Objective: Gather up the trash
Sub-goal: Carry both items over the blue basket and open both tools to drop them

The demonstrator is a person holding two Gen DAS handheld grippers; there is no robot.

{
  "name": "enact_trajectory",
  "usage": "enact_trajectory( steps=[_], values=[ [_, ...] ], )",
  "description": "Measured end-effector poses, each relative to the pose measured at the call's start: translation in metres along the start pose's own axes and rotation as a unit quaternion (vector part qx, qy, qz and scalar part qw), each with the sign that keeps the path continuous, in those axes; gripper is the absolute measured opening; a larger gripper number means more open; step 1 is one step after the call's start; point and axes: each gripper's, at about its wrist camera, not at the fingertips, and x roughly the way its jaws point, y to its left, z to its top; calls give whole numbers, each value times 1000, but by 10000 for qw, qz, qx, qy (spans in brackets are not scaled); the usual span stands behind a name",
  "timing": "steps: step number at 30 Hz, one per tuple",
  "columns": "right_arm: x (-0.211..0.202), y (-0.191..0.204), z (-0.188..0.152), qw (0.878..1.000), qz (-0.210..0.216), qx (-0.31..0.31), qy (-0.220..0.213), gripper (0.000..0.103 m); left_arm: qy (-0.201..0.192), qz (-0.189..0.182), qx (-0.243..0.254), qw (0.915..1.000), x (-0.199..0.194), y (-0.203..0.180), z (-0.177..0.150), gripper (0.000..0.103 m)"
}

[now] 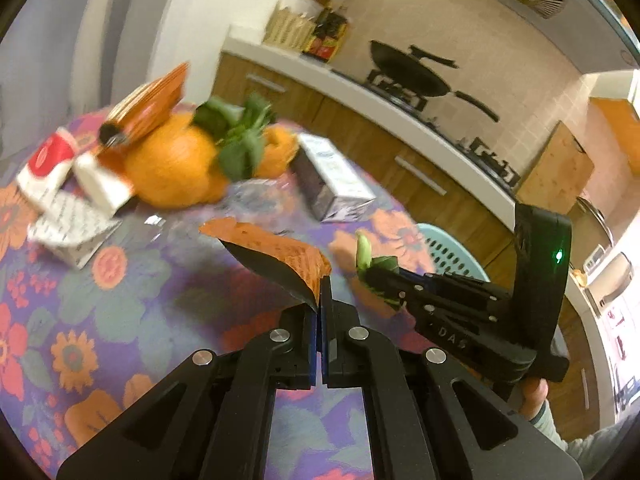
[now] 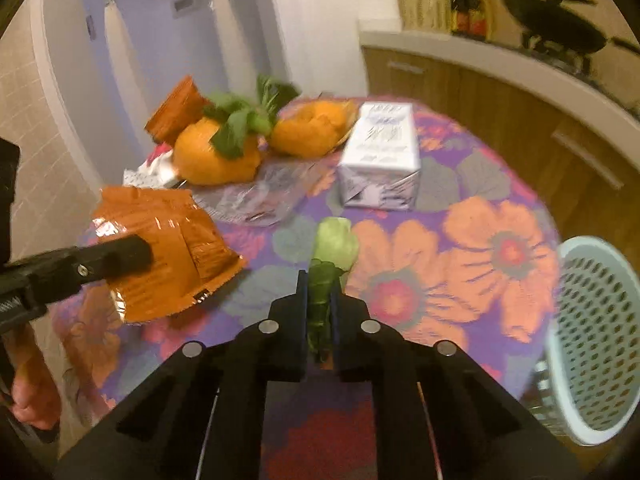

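Observation:
My left gripper (image 1: pixel 322 280) is shut on an orange snack wrapper (image 1: pixel 276 250) and holds it above the floral table; the wrapper also shows in the right wrist view (image 2: pixel 168 248). My right gripper (image 2: pixel 320 280) is shut on a green vegetable scrap (image 2: pixel 334 244), also seen in the left wrist view (image 1: pixel 366 254). A light blue perforated basket (image 2: pixel 592 336) stands beside the table at the right. On the table lie orange peels (image 2: pixel 216 156), green leaves (image 2: pixel 240 120), a white carton (image 2: pixel 380 152) and clear plastic film (image 2: pixel 256 196).
A second orange wrapper (image 1: pixel 156 100) and red-and-white packets (image 1: pixel 44 164) lie at the table's far left. A kitchen counter (image 1: pixel 360 92) with a black wok (image 1: pixel 412 68) runs behind. The table's edge (image 2: pixel 548 216) curves close to the basket.

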Motion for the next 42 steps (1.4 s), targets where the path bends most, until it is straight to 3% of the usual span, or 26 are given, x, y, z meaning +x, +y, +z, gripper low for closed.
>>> enact_trajectory(
  steps=[6,13,22,31,36,39,41,42],
  values=[
    [-44,-36,5,9980,-194,354,-487,6,-175,-177,563,9981,6,-51,22,0],
    [-89,-116,-5,9875,-895,1013,-812,6,-50,-520,1113,9924,51,-126,44,0],
    [-107,-209,-33,9682,-1509,1879,-669,6,380,-948,1473,9838,133,-202,54,0],
    [-83,-275,-56,9477,-1688,2703,-167,7,965,-1056,1460,9789,203,-228,48,0],
    [-79,-290,-63,9413,-1741,2891,-88,9,1143,-1012,1568,9758,228,-236,41,1],
    [-75,-294,-68,9379,-1741,2999,8,19,1310,-1025,1549,9738,240,-238,39,5],
    [-73,-297,-69,9370,-1720,3041,9,29,1368,-962,1574,9733,245,-237,36,25],
    [-74,-297,-70,9361,-1748,3052,-14,41,1373,-931,1576,9735,247,-236,36,28]
  ],
)
